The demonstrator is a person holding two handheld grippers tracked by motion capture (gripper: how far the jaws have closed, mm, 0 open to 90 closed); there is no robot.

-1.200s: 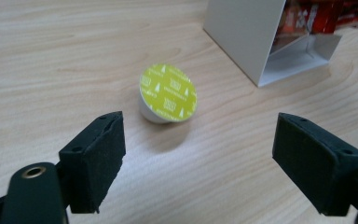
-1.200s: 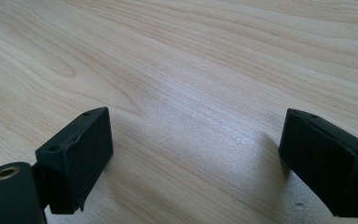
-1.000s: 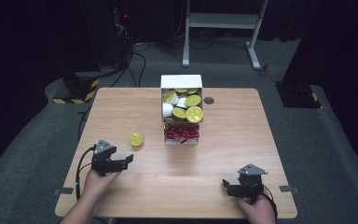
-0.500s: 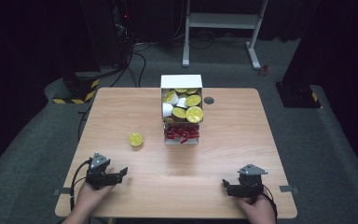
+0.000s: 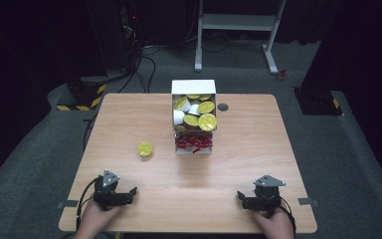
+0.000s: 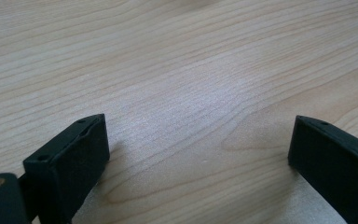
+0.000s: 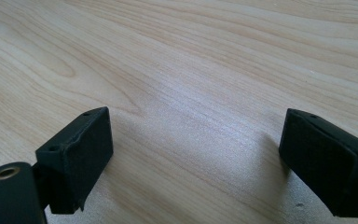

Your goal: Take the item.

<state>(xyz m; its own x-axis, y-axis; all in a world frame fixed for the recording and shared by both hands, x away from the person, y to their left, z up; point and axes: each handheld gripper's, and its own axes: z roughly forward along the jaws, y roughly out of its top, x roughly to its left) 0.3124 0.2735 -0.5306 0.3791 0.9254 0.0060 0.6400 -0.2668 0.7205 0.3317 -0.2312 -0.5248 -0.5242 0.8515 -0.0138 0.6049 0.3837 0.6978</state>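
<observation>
High view shows one yellow-lidded cup (image 5: 145, 149) standing alone on the wooden table (image 5: 129, 114), left of the white box (image 5: 194, 87) that holds more such cups, and well apart from both tools. Nearest it, the left gripper (image 5: 129, 191) rests at the near edge; its jaws have just been opening and stand wide with nothing between them. Across the table, the right gripper (image 5: 242, 198) is likewise spread and empty. Judging by this, one cup is out; the others remain boxed.

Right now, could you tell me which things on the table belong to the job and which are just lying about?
Job:
- small round yellow-lidded cup lying alone on the wooden table
- white cardboard box of yellow-lidded cups
- left tool, open
- right tool, open

Lying about:
- red wrappers below the box
- dark round disc
</observation>
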